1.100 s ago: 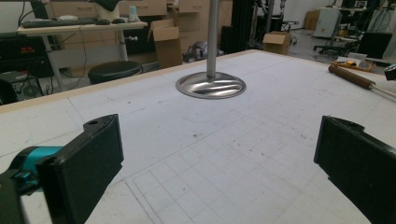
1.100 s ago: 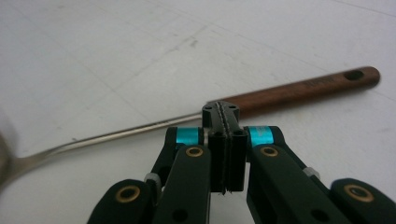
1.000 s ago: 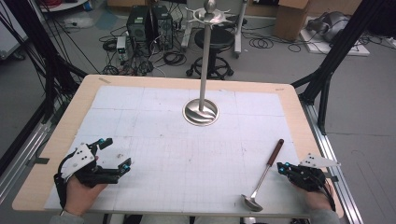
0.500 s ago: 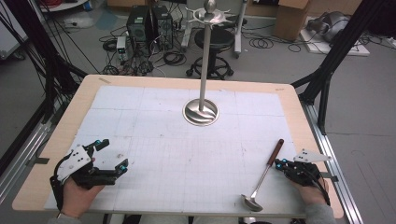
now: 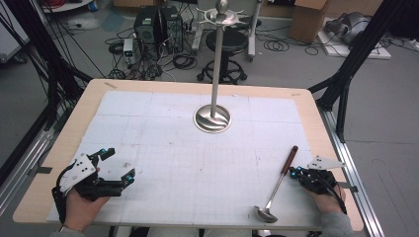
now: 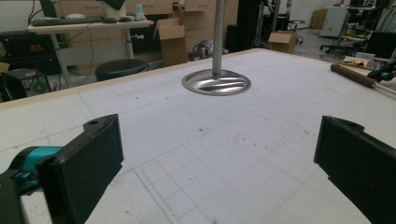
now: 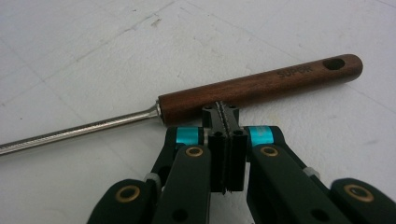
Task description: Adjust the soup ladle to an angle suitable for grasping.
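Fingers pressed together, the right gripper (image 7: 223,109) noses the wooden handle of the ladle (image 5: 279,181), bowl toward the table's (image 5: 316,118) near edge; left gripper (image 5: 112,165) rests open.

**Ladle flat at my right**

The ladle (image 5: 275,186) lies flat on the bench's white grid mat, near the right front corner. It has a small steel bowl (image 5: 265,213) at the end nearest me, a thin steel shaft, and a dark brown wooden handle (image 7: 261,88) at the far end, so it runs slantwise away from me and a little to the right. The handle is round, smooth and glossy, with a hole through its tip and the word SUPOR stamped close to that hole. Where wood meets steel, a short tapered collar joins them. The bowl sits close to the mat's front edge.
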### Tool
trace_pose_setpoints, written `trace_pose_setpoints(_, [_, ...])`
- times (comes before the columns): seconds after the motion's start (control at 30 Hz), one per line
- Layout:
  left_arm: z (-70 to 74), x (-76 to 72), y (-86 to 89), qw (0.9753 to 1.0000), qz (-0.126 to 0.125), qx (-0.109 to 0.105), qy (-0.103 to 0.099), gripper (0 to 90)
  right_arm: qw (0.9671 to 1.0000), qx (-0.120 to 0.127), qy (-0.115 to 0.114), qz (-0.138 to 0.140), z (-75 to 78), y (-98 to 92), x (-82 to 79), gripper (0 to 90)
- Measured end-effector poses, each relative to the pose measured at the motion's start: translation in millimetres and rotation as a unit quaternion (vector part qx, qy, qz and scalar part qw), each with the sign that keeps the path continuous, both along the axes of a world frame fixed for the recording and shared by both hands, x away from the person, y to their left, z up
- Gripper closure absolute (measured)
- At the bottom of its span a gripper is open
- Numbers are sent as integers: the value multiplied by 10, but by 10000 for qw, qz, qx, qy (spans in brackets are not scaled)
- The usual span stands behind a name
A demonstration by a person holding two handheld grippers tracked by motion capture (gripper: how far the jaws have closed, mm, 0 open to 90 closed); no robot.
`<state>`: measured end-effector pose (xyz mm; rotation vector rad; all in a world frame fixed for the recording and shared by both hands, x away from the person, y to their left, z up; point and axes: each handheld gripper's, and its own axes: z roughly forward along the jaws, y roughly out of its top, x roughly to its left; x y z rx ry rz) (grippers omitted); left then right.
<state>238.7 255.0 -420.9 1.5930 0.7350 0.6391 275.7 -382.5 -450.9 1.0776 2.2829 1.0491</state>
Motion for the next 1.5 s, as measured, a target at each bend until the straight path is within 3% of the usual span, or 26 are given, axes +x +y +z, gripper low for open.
trace_pose_setpoints(0.93, [-9,-24,19,10000,56,44,12,18,9992,-106,-40,381,4,219,158,900])
trace_pose_setpoints(1.5, [-13,-67,61,9999,132,42,22,18,9963,-177,-9,837,16,554,271,900])
